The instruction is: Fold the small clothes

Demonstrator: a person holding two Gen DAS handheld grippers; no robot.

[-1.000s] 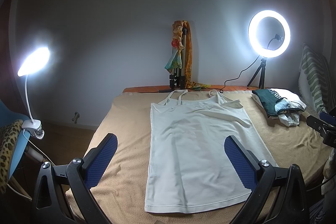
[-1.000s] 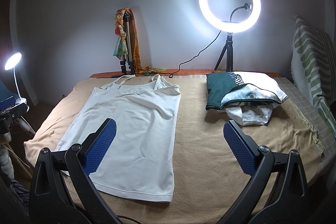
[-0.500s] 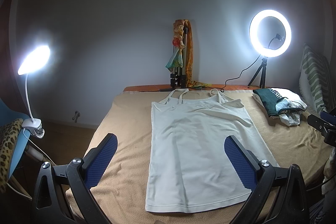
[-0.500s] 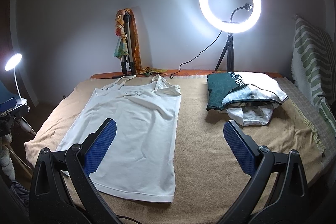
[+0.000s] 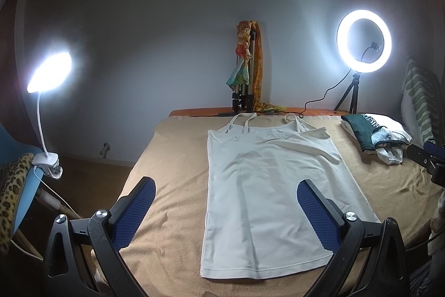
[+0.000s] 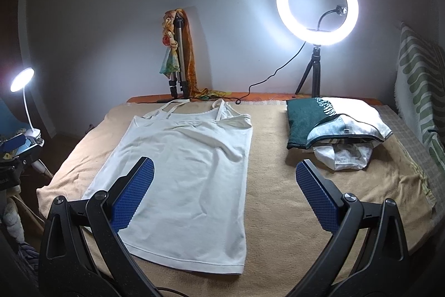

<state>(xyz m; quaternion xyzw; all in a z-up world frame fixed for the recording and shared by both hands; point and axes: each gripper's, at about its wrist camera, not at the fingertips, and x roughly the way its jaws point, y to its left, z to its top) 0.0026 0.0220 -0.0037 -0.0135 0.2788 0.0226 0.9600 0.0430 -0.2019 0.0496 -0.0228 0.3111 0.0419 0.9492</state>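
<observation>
A white strappy tank top lies flat on the tan blanket, straps toward the wall, hem nearest me. It also shows in the right wrist view. My left gripper is open and empty, held above the top's hem end. My right gripper is open and empty, held above the top's right edge and the bare blanket. Neither gripper touches the cloth.
A pile of folded clothes sits at the back right of the bed, also seen from the left wrist. A ring light and a folded tripod with a scarf stand at the wall. A clip lamp is left. A striped pillow is right.
Both views have shifted only slightly. The top and the clothes pile have not moved. Both grippers stay open.
</observation>
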